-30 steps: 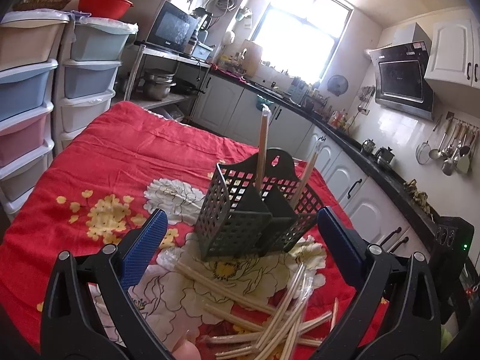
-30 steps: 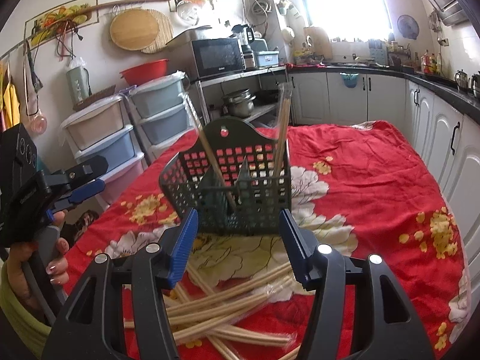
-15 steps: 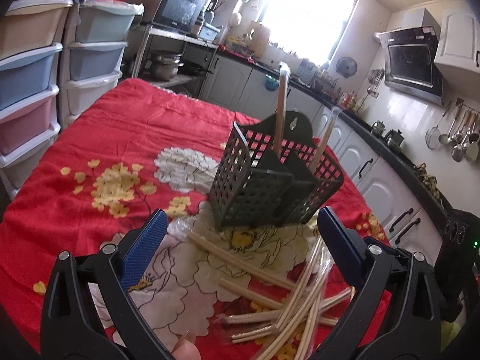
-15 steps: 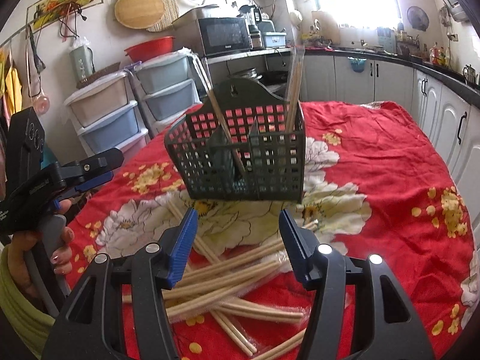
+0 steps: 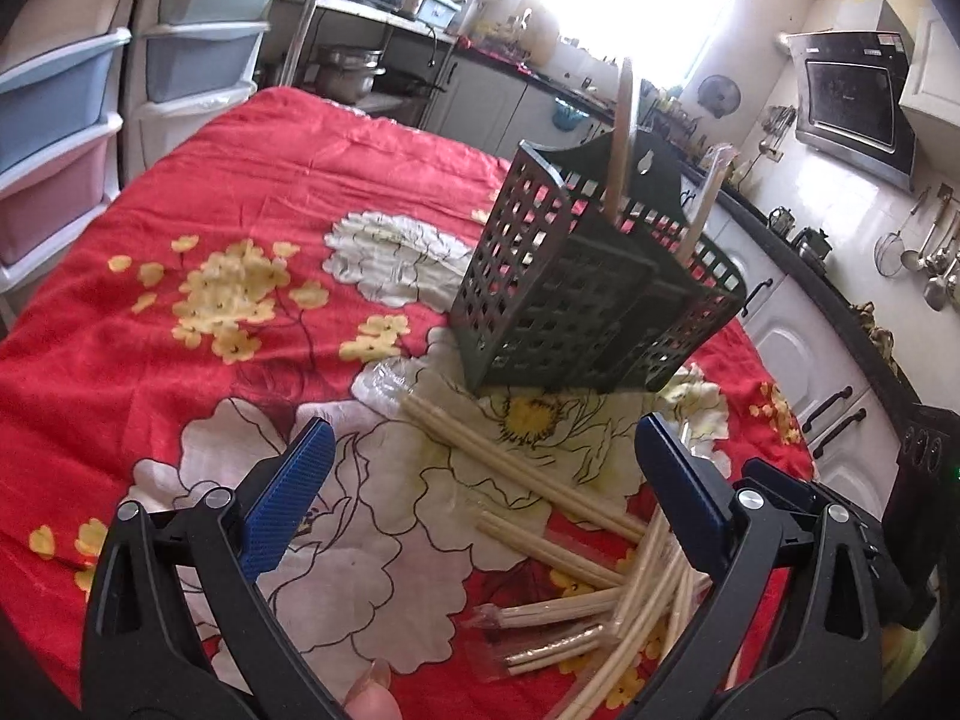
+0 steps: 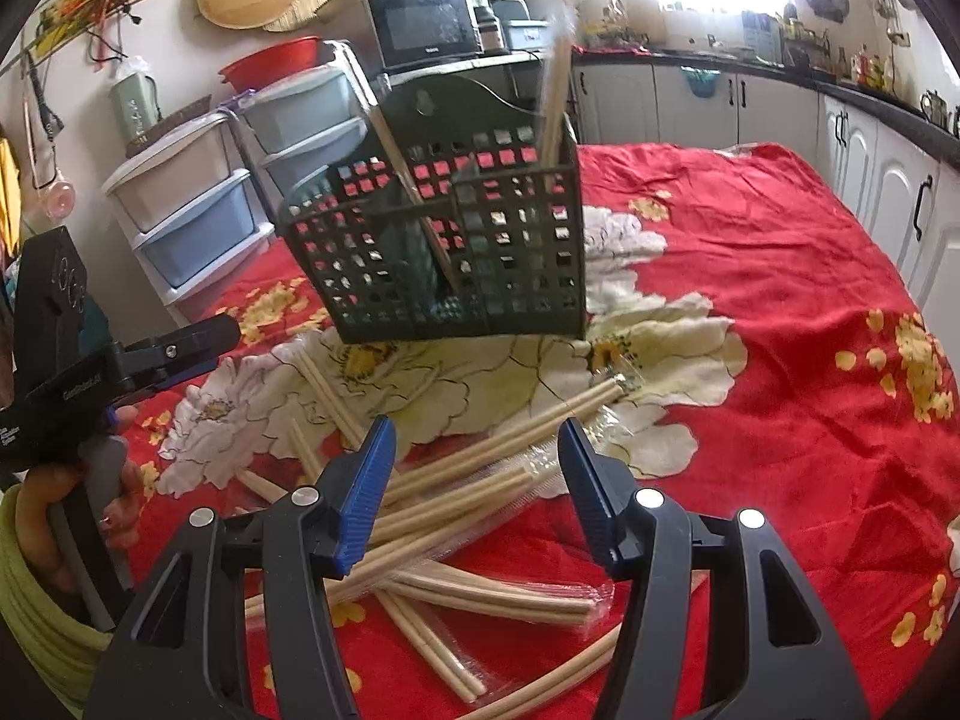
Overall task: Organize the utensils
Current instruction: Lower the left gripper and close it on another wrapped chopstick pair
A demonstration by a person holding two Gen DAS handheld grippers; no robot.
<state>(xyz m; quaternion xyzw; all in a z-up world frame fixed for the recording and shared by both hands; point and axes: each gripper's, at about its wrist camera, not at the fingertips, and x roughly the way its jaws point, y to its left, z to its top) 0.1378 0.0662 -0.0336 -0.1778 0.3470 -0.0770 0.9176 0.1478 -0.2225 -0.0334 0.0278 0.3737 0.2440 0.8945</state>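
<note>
Near the middle of the red flowered tablecloth [image 5: 252,180] stands the dark slotted caddy [image 6: 444,252] with two wrapped pairs upright in it; loose chopsticks [image 6: 480,498] lie scattered just in front. Both the left gripper [image 5: 480,492] and right gripper [image 6: 477,480] gape wide and hold nothing. Best to single out one top-lying wrapped pair and close across its middle. Only the right view shows the person's hand [image 6: 72,498] on the other tool; the left shows the caddy's divider edge-on.

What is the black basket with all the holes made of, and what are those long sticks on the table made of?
The basket looks like dark moulded plastic, matt, with an even grid of square holes. The chopsticks look like pale bare wood or bamboo, and most lie in clear shiny wrappers, probably thin plastic film, because the wrap glints and crinkles.
</note>
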